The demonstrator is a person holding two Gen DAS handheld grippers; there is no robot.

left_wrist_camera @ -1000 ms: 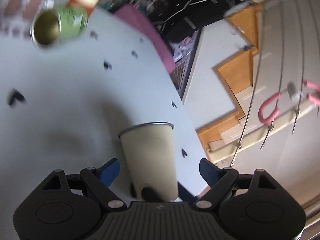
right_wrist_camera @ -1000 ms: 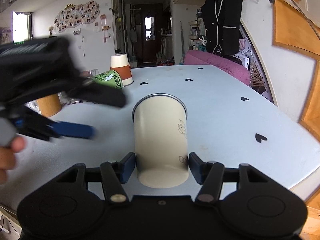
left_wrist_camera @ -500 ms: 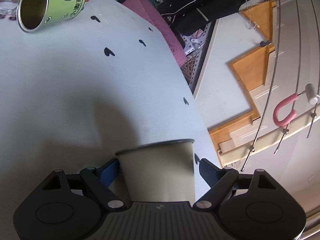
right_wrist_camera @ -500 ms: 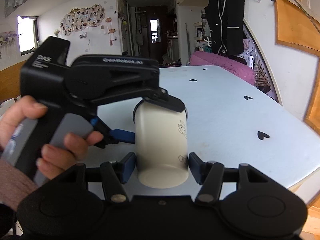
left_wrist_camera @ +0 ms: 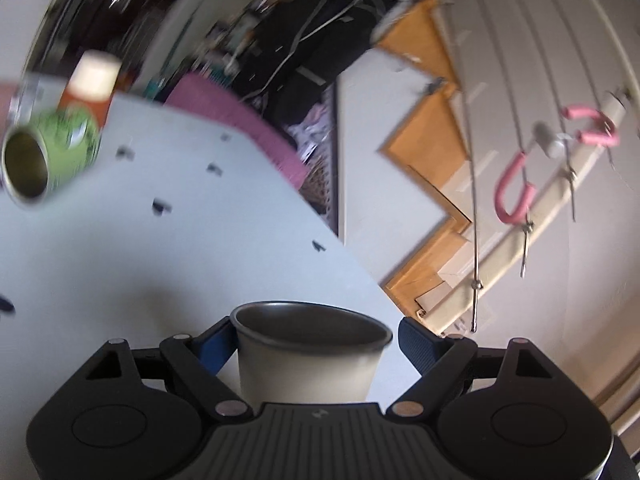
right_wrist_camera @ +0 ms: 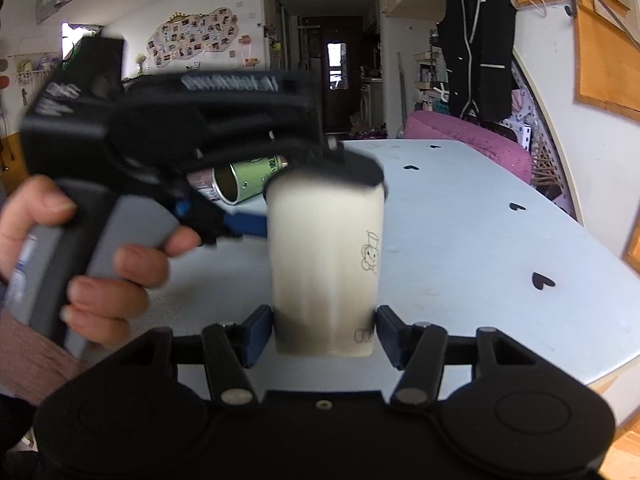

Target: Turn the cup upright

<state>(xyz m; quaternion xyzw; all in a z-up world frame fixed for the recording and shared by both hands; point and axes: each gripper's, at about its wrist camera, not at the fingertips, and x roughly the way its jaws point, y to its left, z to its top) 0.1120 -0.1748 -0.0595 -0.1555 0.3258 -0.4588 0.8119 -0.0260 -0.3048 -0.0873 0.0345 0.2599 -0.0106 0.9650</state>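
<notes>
Cup (right_wrist_camera: 325, 268): cream, upright betw. both tools. Right gripper (right_wrist_camera: 324, 330) pinches base; left gripper (left_wrist_camera: 316, 340) wide at rim. Risk: knock tips it.

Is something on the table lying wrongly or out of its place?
Yes. The green can lies on its side at the far end of the table, open mouth showing. The cream cup stands upright between the two grippers. Nothing looks spilled.
</notes>
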